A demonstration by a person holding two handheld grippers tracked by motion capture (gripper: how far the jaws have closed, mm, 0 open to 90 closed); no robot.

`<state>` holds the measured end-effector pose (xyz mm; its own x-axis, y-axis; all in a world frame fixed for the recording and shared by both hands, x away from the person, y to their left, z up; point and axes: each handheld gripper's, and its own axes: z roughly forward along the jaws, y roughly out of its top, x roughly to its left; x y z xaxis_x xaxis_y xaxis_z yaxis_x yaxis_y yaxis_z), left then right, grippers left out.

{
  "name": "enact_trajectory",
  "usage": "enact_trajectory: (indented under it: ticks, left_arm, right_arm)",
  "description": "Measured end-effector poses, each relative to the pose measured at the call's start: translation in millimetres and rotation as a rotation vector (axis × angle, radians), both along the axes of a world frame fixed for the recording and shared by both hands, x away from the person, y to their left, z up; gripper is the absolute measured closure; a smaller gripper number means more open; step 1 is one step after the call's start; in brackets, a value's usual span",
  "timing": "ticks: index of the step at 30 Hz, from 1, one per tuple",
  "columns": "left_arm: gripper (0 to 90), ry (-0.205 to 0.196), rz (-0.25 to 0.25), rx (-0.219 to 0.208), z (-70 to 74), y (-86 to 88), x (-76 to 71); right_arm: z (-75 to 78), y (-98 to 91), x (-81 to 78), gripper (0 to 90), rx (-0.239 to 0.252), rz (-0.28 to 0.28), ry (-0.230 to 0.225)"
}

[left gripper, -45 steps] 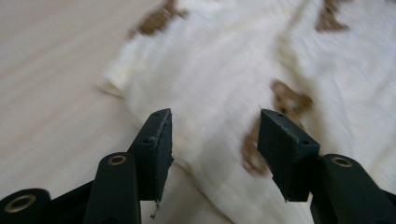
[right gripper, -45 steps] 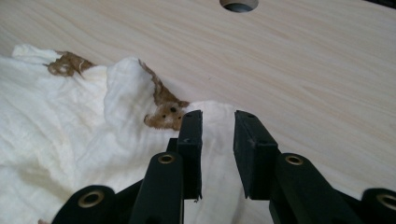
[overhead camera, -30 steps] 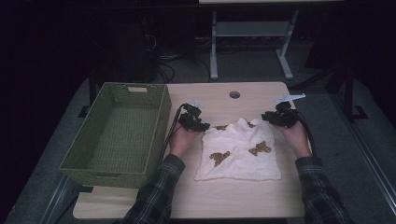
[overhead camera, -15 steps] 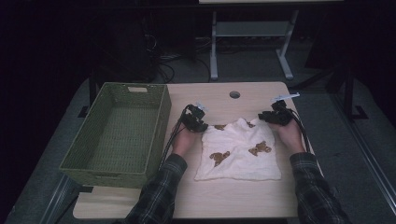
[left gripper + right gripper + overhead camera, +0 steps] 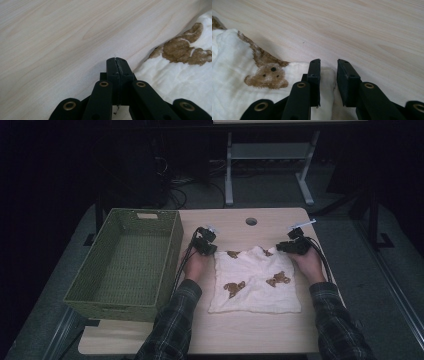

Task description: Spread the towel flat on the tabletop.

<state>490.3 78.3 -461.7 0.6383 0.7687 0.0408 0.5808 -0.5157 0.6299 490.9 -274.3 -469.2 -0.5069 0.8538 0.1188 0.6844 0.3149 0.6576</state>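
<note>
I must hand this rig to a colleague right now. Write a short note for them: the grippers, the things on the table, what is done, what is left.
Left gripper: jaws shut, at the far left corner of the white cloth with brown bear prints; whether it pinches cloth is unclear.
Right gripper: jaws open, astride the far right corner.
Cloth lies flat on the pale wooden table; the green woven basket at its left holds nothing.
Done: both corners reached. Left: probably close the right gripper, then lift.

- The high view is dim; darkness swallows the room from 9 through 12 to 3 o'clock.
- Both gripper views are bright and evenly lit.
- The tabletop (image 5: 374, 27) blurs toward 12 o'clock.
- The cloth (image 5: 242, 60) casts a soft shadow toward 12 o'clock.
</note>
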Motion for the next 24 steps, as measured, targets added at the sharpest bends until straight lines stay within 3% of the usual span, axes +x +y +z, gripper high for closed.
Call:
enact_trajectory:
  ticks: [3,6,9,14,15,17,20,24]
  left_arm:
    - [78.6,0.022,-0.005,-0.037,0.9,1.7,-0.4]
    - [72.6,0.02,-0.016,-0.065,4.6,1.6,-1.8]
    - [69.0,0.001,-0.042,-0.084,9.7,-2.7,-4.2]
    - [66.2,0.022,-0.076,-0.029,1.1,-9.7,-4.8]
    - [65.9,0.027,-0.076,-0.043,0.1,-8.5,-4.1]
    - [70.6,0.032,-0.08,-0.051,0.2,-8.1,-3.6]
    - [88.1,0.02,-0.075,-0.029,0.7,-11.4,-1.5]
    - [89.6,-0.003,-0.048,-0.023,3.0,-11.4,4.9]
  right_arm:
    - [0.3,-0.7,-0.8,82.3,-0.01,0.004,0.0]
    - [0.3,-2.1,-1.1,87.0,-0.005,0.011,0.004]
    - [1.3,-4.7,-1.6,87.8,-0.03,-0.007,-0.005]
    - [4.0,-16.3,-2.7,87.9,-0.033,-0.042,-0.017]
    - [5.3,-19.2,-3.2,87.9,-0.031,-0.052,-0.02]
    - [6.5,-22.7,-3.6,87.9,-0.034,-0.054,-0.028]
    - [7.7,-24.5,-4.6,87.9,-0.034,-0.057,-0.024]
    - [9.3,-26.0,-5.6,88.0,-0.029,-0.061,-0.03]
